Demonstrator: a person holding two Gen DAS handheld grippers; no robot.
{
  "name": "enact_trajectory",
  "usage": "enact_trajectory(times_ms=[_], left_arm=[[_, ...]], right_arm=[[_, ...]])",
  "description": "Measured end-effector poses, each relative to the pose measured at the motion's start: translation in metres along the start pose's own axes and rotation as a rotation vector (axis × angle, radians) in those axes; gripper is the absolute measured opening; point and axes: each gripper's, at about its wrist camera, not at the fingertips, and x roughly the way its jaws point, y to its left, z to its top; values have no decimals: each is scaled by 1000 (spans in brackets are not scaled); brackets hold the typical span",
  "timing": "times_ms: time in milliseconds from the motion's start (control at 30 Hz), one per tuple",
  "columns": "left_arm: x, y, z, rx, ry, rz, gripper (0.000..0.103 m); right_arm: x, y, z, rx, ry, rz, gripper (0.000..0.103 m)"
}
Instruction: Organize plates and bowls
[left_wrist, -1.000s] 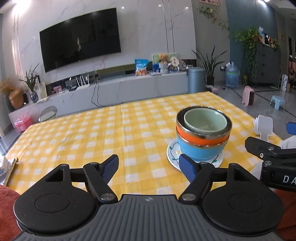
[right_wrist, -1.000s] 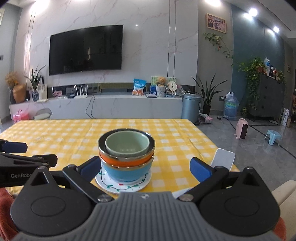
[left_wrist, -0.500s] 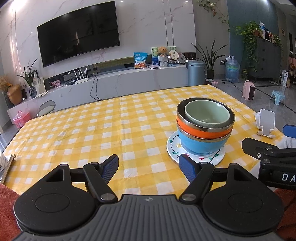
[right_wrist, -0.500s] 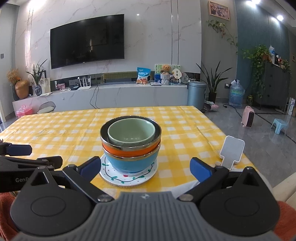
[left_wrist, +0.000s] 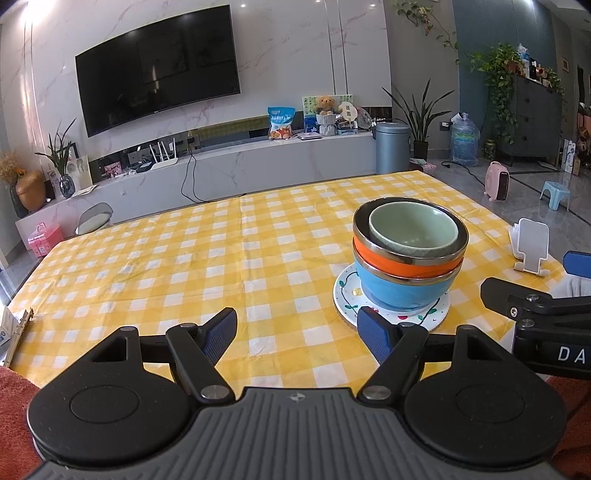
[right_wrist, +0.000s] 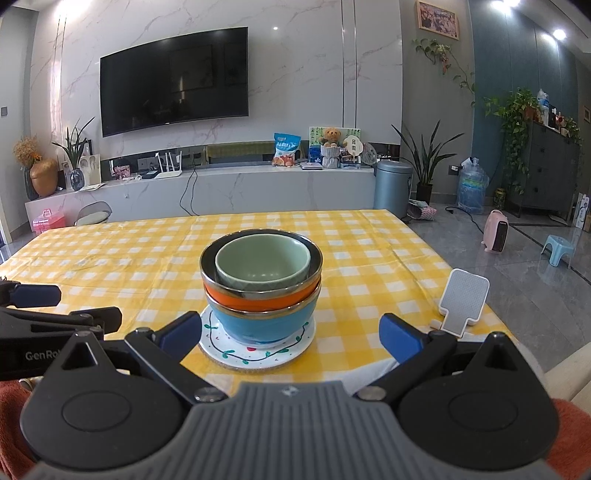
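Observation:
A stack of three bowls stands on a white painted plate (left_wrist: 347, 295) (right_wrist: 229, 350) on the yellow checked tablecloth: a blue bowl (left_wrist: 399, 291) (right_wrist: 258, 325) at the bottom, an orange bowl (left_wrist: 391, 262) (right_wrist: 255, 301) in it, a pale green bowl (left_wrist: 410, 232) (right_wrist: 258, 264) on top. My left gripper (left_wrist: 297, 330) is open with nothing between its fingers, near the front edge and left of the stack. My right gripper (right_wrist: 291, 332) is open too, its fingers wide apart just in front of the plate, holding nothing.
A white phone stand (left_wrist: 532, 251) (right_wrist: 461, 301) sits near the table's right edge. The yellow checked tablecloth (left_wrist: 184, 266) stretches left and back. A small box and a bamboo strip (left_wrist: 14, 332) lie at the left edge. Beyond the table are a TV wall and a low cabinet.
Both cameras have drawn back and risen slightly, so the stack looks a little lower and the table more visible. The bowls and plate have not moved. Both grippers stay open.

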Motion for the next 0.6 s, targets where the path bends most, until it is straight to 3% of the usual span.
enact_trajectory(times_ms=[600], left_arm=[[-1, 0, 1, 3, -2, 2, 87]], right_arm=[[2, 1, -2, -5, 7, 0, 100]])
